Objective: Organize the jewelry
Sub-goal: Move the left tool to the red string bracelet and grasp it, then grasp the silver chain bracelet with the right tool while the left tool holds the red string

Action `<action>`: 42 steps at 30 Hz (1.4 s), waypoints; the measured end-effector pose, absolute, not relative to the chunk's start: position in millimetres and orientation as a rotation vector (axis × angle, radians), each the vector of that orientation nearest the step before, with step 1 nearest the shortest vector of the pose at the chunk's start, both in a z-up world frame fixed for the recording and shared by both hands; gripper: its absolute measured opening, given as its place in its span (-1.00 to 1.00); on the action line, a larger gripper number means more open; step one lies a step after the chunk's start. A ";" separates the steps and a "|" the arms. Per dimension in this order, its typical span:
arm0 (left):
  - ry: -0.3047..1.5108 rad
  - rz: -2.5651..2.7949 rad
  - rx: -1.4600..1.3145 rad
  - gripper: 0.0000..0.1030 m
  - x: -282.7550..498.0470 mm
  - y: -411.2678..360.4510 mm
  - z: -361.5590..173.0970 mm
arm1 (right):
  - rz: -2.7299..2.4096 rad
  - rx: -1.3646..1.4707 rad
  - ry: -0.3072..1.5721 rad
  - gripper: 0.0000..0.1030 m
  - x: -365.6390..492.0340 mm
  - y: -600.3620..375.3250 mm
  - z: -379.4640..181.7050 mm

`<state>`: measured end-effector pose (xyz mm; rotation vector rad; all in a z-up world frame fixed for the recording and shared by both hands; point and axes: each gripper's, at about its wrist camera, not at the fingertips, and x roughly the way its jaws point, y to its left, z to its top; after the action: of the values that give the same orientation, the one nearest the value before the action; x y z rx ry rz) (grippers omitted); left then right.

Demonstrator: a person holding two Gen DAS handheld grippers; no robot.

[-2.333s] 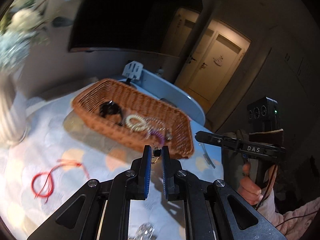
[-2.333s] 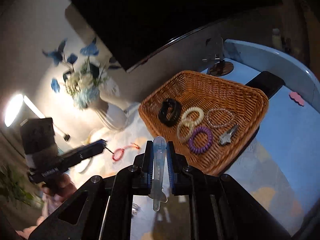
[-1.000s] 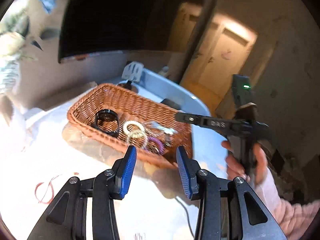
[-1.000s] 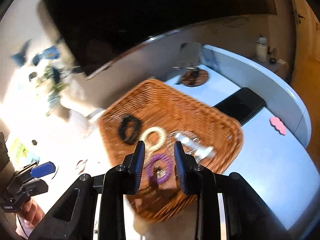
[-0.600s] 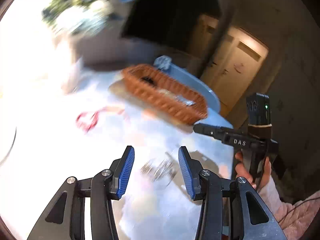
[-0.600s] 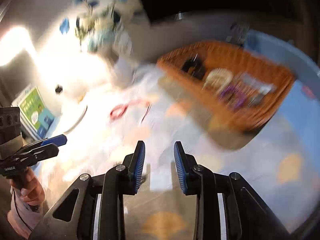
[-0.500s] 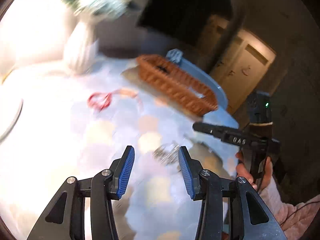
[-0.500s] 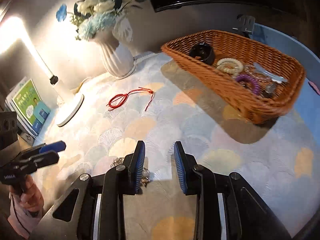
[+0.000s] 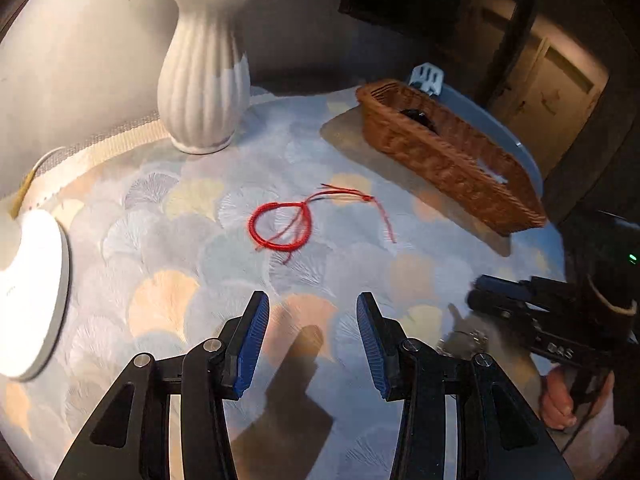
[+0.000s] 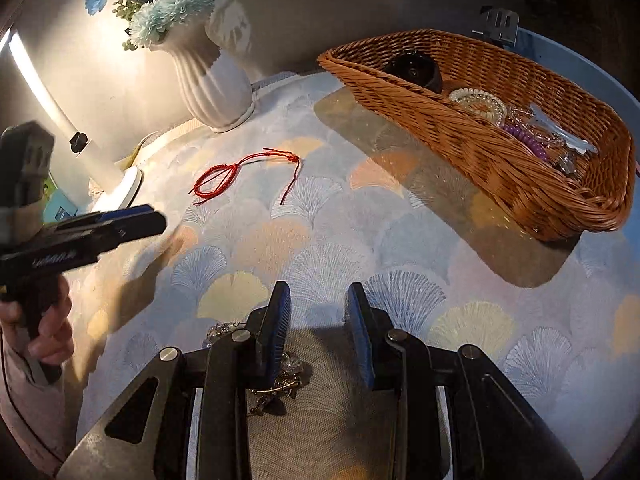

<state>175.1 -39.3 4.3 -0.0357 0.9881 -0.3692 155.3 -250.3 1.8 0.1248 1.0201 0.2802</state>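
A red string bracelet (image 9: 294, 220) lies on the patterned cloth, also in the right wrist view (image 10: 236, 174). My left gripper (image 9: 308, 312) is open and empty, a short way in front of it. A wicker basket (image 10: 440, 120) holds a black bangle (image 10: 414, 68), a cream coil band (image 10: 478, 104), a purple coil band (image 10: 524, 136) and a clear hair clip (image 10: 560, 130). My right gripper (image 10: 318, 304) is open and empty over the cloth. A silvery chain piece (image 10: 276, 384) lies under its left finger; it also shows in the left wrist view (image 9: 464, 340).
A white ribbed vase (image 9: 200, 80) with blue flowers stands at the back. A lit white lamp base (image 9: 28, 292) sits at the left. The basket (image 9: 440, 152) is at the back right near the round table's edge (image 10: 592, 72). A dark screen hangs behind.
Both grippers dropped their items over the basket and opened. Both then swung back from the basket toward the near cloth; the left now faces the red string, the right sits over the chain piece.
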 end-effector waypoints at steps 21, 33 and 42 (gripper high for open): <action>0.995 -0.302 0.042 -0.93 205.7 -59.4 -16.2 | 0.369 0.200 1.006 -0.35 152.0 -257.8 7.5; 0.965 -0.353 -0.164 -0.93 135.0 -1.1 -22.9 | 0.363 0.084 1.032 -0.46 106.1 -247.7 20.6; 0.956 -0.335 -0.124 -0.93 130.1 -7.8 -22.2 | 0.369 0.013 1.092 -0.46 74.8 -214.5 16.8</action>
<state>130.1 -7.8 -22.2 -0.1237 0.9558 -0.3353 74.8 -214.5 16.8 0.0133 1.0922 0.3692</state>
